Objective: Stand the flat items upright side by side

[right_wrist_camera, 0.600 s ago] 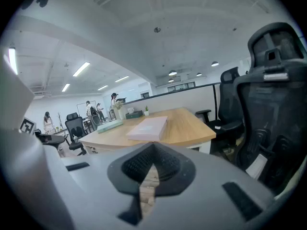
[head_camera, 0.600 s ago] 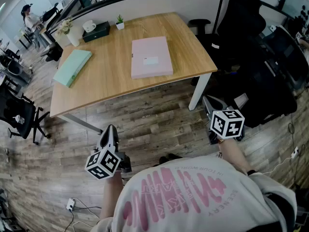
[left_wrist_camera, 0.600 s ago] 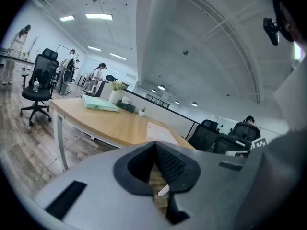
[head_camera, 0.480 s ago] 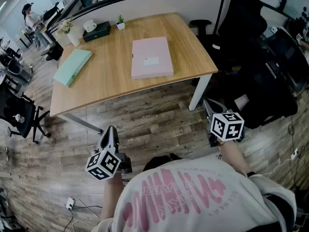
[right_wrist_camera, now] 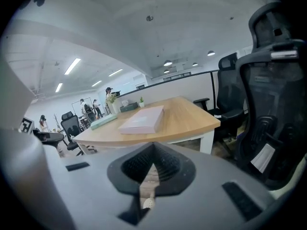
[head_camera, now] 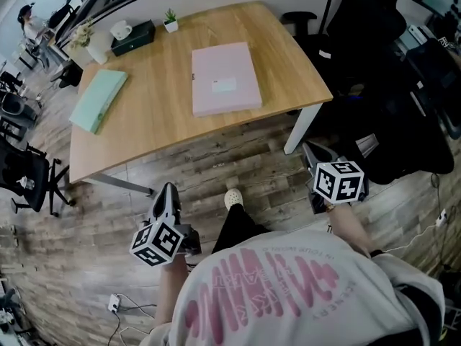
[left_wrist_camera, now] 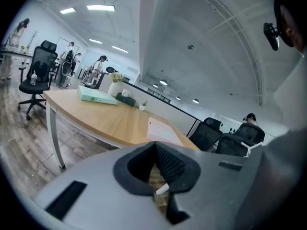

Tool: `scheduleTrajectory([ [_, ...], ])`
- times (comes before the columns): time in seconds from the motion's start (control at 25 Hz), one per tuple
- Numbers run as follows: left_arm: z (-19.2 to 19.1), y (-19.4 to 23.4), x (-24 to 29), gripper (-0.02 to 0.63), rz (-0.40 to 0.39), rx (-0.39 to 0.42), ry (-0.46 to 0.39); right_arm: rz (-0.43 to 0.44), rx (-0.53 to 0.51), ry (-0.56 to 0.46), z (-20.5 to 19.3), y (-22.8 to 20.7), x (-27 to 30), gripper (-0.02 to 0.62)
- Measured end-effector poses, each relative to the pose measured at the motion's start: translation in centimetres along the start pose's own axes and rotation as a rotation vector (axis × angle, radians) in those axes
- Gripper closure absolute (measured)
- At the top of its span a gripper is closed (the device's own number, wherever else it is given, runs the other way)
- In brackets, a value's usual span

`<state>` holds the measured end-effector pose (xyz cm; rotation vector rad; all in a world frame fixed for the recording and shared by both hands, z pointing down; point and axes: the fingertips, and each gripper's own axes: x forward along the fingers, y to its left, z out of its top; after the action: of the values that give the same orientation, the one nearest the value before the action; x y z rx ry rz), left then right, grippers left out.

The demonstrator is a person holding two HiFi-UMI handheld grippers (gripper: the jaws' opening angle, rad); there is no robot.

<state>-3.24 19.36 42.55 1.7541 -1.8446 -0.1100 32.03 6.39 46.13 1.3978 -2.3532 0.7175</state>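
A pink file box (head_camera: 225,78) lies flat near the middle of the wooden table (head_camera: 158,110). A mint-green file box (head_camera: 99,100) lies flat toward the table's left end. Both show in the left gripper view, pink (left_wrist_camera: 163,131) and green (left_wrist_camera: 97,96), and in the right gripper view, pink (right_wrist_camera: 143,119) and green (right_wrist_camera: 103,121). My left gripper (head_camera: 168,195) hangs over the floor, well short of the table, its jaws shut and empty. My right gripper (head_camera: 312,154) is held beside the table's right leg, also shut with nothing in it.
A dark tissue box (head_camera: 132,34), a white vase with flowers (head_camera: 94,47) and a small potted plant (head_camera: 171,21) stand along the table's far edge. Black office chairs (head_camera: 374,63) crowd the right side; another chair (head_camera: 25,182) stands at the left. My shoe (head_camera: 232,197) is forward on the plank floor.
I have stepped toward the table: one leg and a shoe now show ahead of me, and the table sits slightly closer in view. Both grippers stay shut and low.
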Motion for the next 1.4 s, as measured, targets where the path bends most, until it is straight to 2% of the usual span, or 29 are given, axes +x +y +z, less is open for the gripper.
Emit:
scheduleTrajectory([
  [0.16,2.9,0.7,5.3,0.604,-0.024,-0.004,0.008,-0.022,0.083,0.003,2.5,-1.1,4.1,0.597],
  [0.48,11.6,1.9,17.0,0.603,-0.082,0.073,0.014,-0.012,0.175,-0.039,11.1,-0.9,14.2,0.597],
  [0.64,14.2,2.9,22.5,0.604,-0.134,0.056,0.023,-0.032,0.259,-0.074,13.5,-1.4,18.7,0.595],
  [0.84,14.4,2.5,28.5,0.603,-0.208,0.022,0.043,-0.035,0.303,-0.036,13.5,-2.2,22.4,0.593],
  [1.0,11.3,2.4,32.1,0.603,-0.196,-0.009,0.147,-0.008,0.385,0.067,11.2,-2.6,24.2,0.538],
  [1.04,10.5,2.4,32.9,0.603,-0.188,-0.023,0.181,0.009,0.402,0.095,10.7,-2.6,24.8,0.506],
  [1.12,9.0,2.3,34.7,0.538,-0.187,-0.066,0.247,0.059,0.434,0.144,10.2,-2.5,26.4,0.408],
  [1.16,8.5,2.2,35.6,0.476,-0.188,-0.088,0.272,0.084,0.449,0.165,10.3,-2.6,27.3,0.383],
  [1.28,7.5,2.0,38.3,0.423,-0.160,-0.109,0.321,0.132,0.473,0.217,11.0,-3.2,30.3,0.360],
  [1.4,6.1,1.6,40.6,0.334,-0.135,-0.071,0.392,0.153,0.434,0.272,11.5,-3.7,33.0,0.333],
])
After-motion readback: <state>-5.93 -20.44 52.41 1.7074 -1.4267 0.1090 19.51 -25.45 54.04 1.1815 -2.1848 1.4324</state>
